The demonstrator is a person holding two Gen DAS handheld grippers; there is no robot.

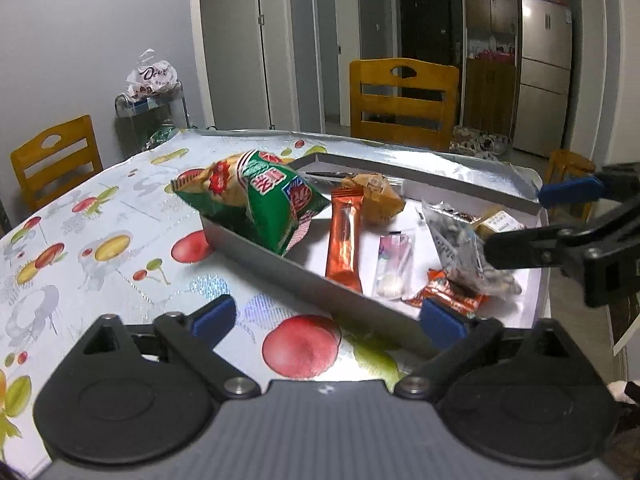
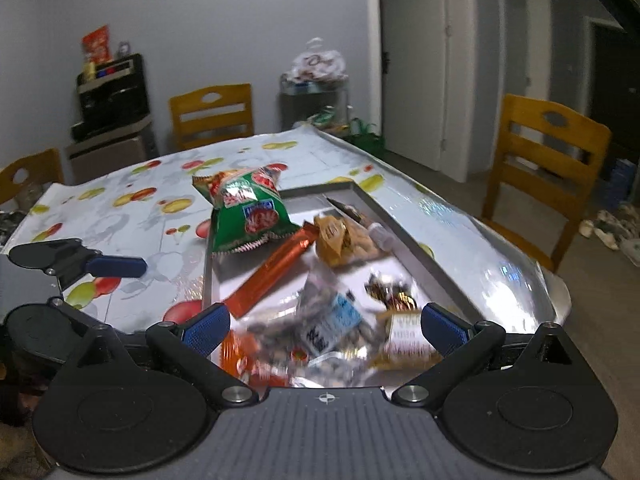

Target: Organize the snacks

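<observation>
A shallow grey tray (image 1: 280, 258) (image 2: 420, 256) on the fruit-print tablecloth holds the snacks. A green chip bag (image 1: 260, 200) (image 2: 250, 210) leans over the tray's far left corner. Beside it lie an orange stick packet (image 1: 344, 240) (image 2: 276, 272), a tan packet (image 1: 376, 196) (image 2: 340, 240), a small clear sachet (image 1: 394, 264) and a clear bag of seeds (image 1: 460, 252) (image 2: 332, 328). My left gripper (image 1: 326, 320) is open over the cloth at the tray's near wall. My right gripper (image 2: 325, 328) (image 1: 516, 222) is open over the seed bag, its pads wide of it.
Wooden chairs (image 1: 404, 100) (image 2: 544, 168) stand around the table. The table's edge (image 2: 556, 292) runs close past the tray on the right. A red-orange wrapper (image 1: 452, 298) and small dark sweets (image 2: 392, 292) lie in the tray's near end. A rack with bags (image 1: 152, 96) stands by the wall.
</observation>
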